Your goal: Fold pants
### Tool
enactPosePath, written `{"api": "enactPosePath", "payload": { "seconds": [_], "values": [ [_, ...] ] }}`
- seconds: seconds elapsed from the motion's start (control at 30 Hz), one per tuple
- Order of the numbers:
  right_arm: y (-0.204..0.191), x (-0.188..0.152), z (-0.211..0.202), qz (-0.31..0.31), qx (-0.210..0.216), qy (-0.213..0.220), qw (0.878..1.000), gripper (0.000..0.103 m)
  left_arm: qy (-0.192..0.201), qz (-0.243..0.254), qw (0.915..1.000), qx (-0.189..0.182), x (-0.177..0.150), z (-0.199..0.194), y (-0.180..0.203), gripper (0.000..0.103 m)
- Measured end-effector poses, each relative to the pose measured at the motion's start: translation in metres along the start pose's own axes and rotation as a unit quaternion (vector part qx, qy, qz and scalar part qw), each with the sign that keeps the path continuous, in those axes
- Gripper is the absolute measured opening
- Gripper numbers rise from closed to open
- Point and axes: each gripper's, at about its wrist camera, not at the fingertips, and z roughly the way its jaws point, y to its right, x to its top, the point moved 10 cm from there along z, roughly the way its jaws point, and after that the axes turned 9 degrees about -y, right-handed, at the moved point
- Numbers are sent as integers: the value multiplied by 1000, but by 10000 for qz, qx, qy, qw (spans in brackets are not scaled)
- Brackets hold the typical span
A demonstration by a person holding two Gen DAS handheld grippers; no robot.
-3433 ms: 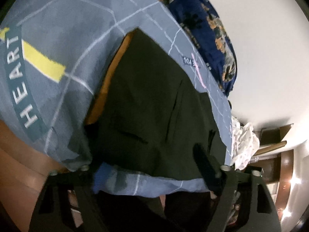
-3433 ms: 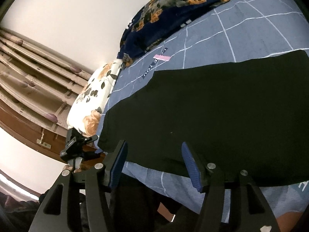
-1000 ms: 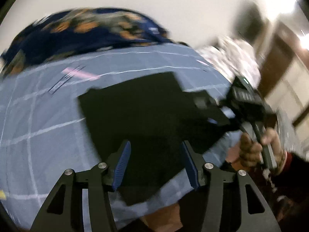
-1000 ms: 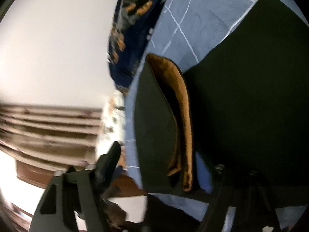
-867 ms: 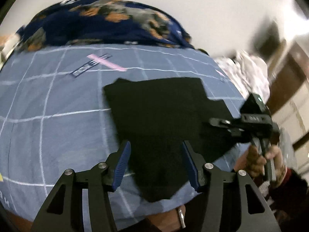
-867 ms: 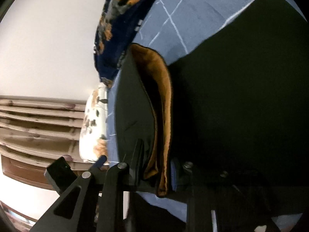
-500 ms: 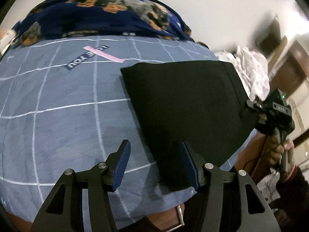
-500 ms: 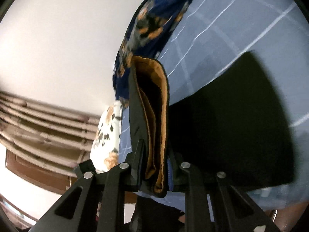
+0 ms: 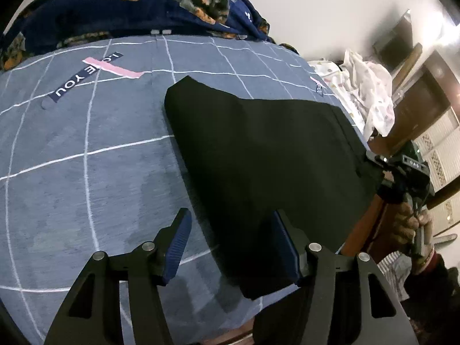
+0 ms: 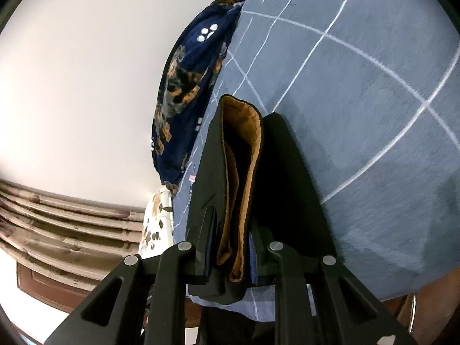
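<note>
**Mid-fold: right side has the waistband, left not on cloth yet**

Left gripper point(image 9: 231, 247): jaws about half apart and opening, nothing pinched. It hangs over the near edge of the pants point(image 9: 267, 166); the right pad sits over black cloth, the left pad over bare bedsheet point(image 9: 86, 172). Can't tell if either pad touches.

Pants: black, lying flat on the bedsheet, already doubled into a broad panel that runs from mid-bed toward the right edge of the bed. Dark floral blanket point(image 9: 129, 5) is bunched along the far side, well apart from the pants.

Right gripper point(image 10: 230, 253): jaws narrow, clamped on the waistband end of the pants point(image 10: 244, 172), the orange lining showing between the black layers. That end is raised off the sheet, hanging from the jaws. In the left view the same gripper is at the bed's right edge, with a hand point(image 9: 411, 224) on its handle.

Judgement: the step in hand is carrying the waistband end over for the next fold. Next move likely needs the left to come down and pin or pinch the near edge, so the panel doesn't drag while the right lays its end across. Edges should line up before release.
</note>
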Motion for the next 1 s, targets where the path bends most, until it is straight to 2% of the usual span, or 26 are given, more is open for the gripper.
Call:
{"api": "enactPosePath", "payload": {
  "seconds": [0.2,0.37,0.53,0.63,0.87,1.0],
  "values": [
    [33,0,6,450,-138,-71,9989,18,7,-37,9999,159,-1,7,-12,59],
    [31,1,4,446,-60,-63,9990,18,199,-118,9994,239,3,0,-20,59],
    [29,0,9,426,-57,-97,9990,18,266,277,9986,361,6,1,-4,59],
    [31,1,10,458,-37,-108,9989,18,222,588,9959,651,4,13,3,59],
    [35,1,10,566,8,-142,9983,19,77,391,9968,695,-12,30,-15,59],
    [37,2,11,599,10,-157,9981,19,137,687,9929,966,-16,29,-14,59]
  ]
}}
